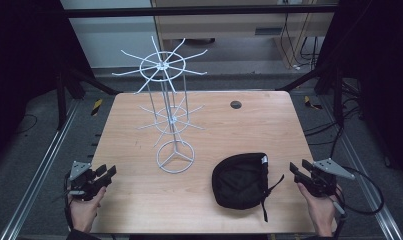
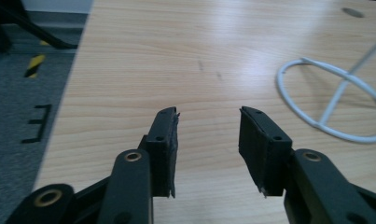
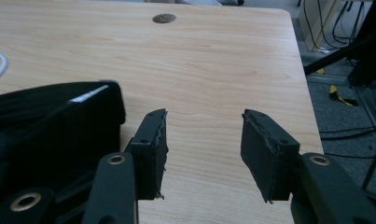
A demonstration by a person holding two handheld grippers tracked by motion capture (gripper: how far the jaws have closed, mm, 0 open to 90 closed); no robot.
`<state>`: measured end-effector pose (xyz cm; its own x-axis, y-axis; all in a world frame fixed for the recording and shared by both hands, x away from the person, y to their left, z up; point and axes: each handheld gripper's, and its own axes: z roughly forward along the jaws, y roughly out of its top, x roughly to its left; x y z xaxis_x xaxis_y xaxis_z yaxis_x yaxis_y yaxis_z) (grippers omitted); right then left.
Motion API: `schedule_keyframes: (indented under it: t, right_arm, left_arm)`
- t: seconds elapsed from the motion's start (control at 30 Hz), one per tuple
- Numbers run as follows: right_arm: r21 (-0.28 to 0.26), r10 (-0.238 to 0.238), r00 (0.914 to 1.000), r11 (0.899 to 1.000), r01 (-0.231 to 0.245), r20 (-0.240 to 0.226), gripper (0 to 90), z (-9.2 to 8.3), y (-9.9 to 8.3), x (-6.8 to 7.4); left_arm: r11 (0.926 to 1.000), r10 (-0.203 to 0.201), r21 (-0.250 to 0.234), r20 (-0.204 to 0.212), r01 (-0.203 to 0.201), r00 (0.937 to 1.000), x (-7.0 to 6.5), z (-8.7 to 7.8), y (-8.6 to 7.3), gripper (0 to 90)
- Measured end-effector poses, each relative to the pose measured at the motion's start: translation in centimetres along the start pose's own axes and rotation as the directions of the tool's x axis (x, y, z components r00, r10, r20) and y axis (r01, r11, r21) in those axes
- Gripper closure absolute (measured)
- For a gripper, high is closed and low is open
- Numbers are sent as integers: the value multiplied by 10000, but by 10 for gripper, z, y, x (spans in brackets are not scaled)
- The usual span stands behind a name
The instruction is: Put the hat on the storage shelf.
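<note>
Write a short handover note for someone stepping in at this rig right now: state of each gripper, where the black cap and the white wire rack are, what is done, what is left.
Left gripper: open, nothing between its fingers, at the table's near left edge.
Right gripper: open, empty, at the near right edge beside the black cap.
Black cap: flat on the table, near right, its strap trailing off its right side; untouched.
White wire rack: upright left of centre, all its hooks bare.
Done: nothing yet.
Left: probably pick up the cap and hang it on the rack.
</note>
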<state>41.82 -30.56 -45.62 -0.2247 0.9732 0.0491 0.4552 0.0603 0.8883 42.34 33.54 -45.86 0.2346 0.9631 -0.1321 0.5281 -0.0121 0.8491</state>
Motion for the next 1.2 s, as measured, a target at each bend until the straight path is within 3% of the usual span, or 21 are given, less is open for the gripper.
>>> schedule_keyframes:
  t: [0.23,0.3,0.4,0.5,0.53,0.57,0.7,0.73,0.87,0.93,0.97,1.1,1.13,1.17,1.2]
  right_arm:
    - [-151,-228,9989,9996,222,-409,549,-8,9,7]
    - [-90,-464,9966,9989,459,-676,559,-10,14,9]
    - [-135,-620,9953,9980,611,-739,569,-11,17,9]
    - [-127,-682,9935,9976,673,-912,580,-12,21,9]
    - [-87,-667,9923,9978,662,-1047,581,-12,23,9]
    - [-41,-645,9912,9979,644,-1159,582,-12,25,10]
    - [1,-751,9870,9971,759,-1421,587,-8,31,16]
    - [1,-751,9870,9971,759,-1421,587,-8,31,16]
    - [165,-984,9790,9945,1030,-1788,589,-5,36,27]
    - [185,-952,9769,9948,1005,-1913,591,-2,39,33]
    - [232,-1011,9751,9939,1078,-1972,590,-1,40,35]
    - [427,-1097,9692,9916,1219,-2203,584,4,41,44]
    - [427,-1097,9692,9916,1219,-2203,584,4,41,44]
    - [518,-1154,9670,9901,1303,-2272,575,5,40,47]
    - [576,-1101,9667,9903,1266,-2309,571,6,39,47]
  left_arm:
    - [9978,649,100,768,-659,9949,-24,-2,1,600]
    - [9944,1019,154,1168,-1044,9879,-38,-2,2,583]
    - [9922,1201,174,1315,-1235,9840,-46,-1,1,565]
    - [9876,1513,155,1763,-1564,9726,-64,0,1,543]
    - [9876,1513,155,1763,-1564,9726,-64,0,1,536]
    - [9841,1704,162,1950,-1769,9659,-74,2,2,526]
    - [9752,2109,162,2360,-2209,9486,-96,6,6,512]
    - [9752,2109,162,2360,-2209,9486,-96,6,6,512]
    - [9622,2590,114,2723,-2722,9267,-118,8,8,501]
    - [9551,2801,75,3021,-2960,9112,-134,10,8,487]
    - [9538,2834,71,3119,-3005,9069,-140,10,8,482]
    - [9415,3172,-60,3539,-3370,8799,-159,12,9,471]
    - [9415,3172,-60,3539,-3370,8799,-159,12,9,470]
    - [9370,3282,-134,3760,-3491,8665,-172,13,10,467]
    - [9341,3346,-161,3872,-3565,8591,-177,15,10,465]
